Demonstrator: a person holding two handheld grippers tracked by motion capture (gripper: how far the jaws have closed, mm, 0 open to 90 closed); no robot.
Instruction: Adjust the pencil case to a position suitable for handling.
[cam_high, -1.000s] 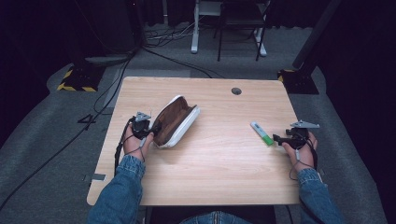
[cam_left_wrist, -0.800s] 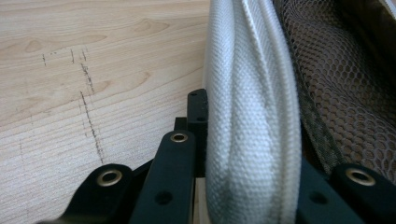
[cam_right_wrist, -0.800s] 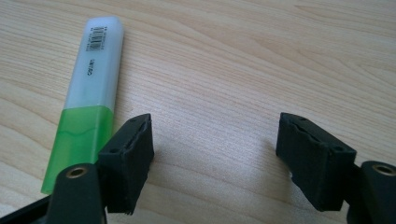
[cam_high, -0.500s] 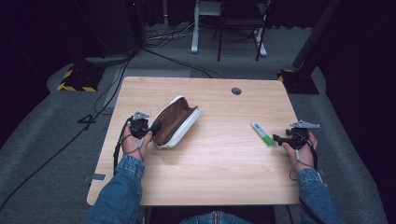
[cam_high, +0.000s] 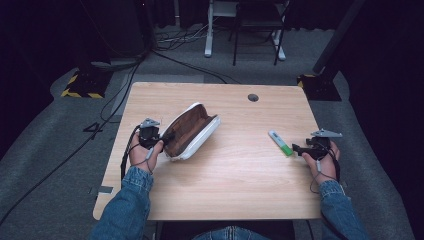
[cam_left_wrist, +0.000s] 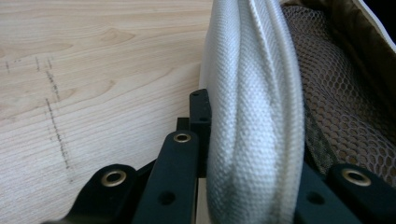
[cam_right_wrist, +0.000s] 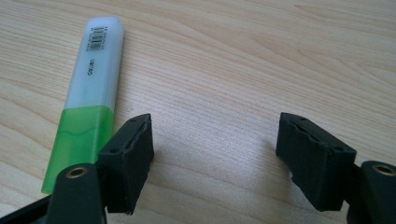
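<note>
Case: open pouch, white woven shell, brown mesh lining, lying slantwise on the left half of the tabletop, open side facing up and left.
Left gripper: at the case's near-left edge, held in the left hand; grey plate on top, cable looping back to the wrist.
Left fingers: pinched on the case's white rim; in the left gripper view the woven edge runs up between them, one finger flat against its outer side, the other behind the mesh side, mostly hidden.
Left fingers, motion: just finished closing onto the rim.
Highlighter: green cap, pale barrel with a barcode, flat on the right half of the tabletop, well apart from the case.
Right gripper: resting low by the right edge, in the right hand.
Right fingers: spread wide, holding nothing; bare wood between them. Highlighter lies just outside one finger, its green end beside that finger, not in the gap.
Tabletop: light wood grain, faint pencil-like marks near the left gripper, round grommet near the far edge.
Room: dark, grey carpet, cables across the floor, yellow-black striped base at far left, white frame legs beyond the tabletop.
Person: denim sleeves entering from the near edge.
</note>
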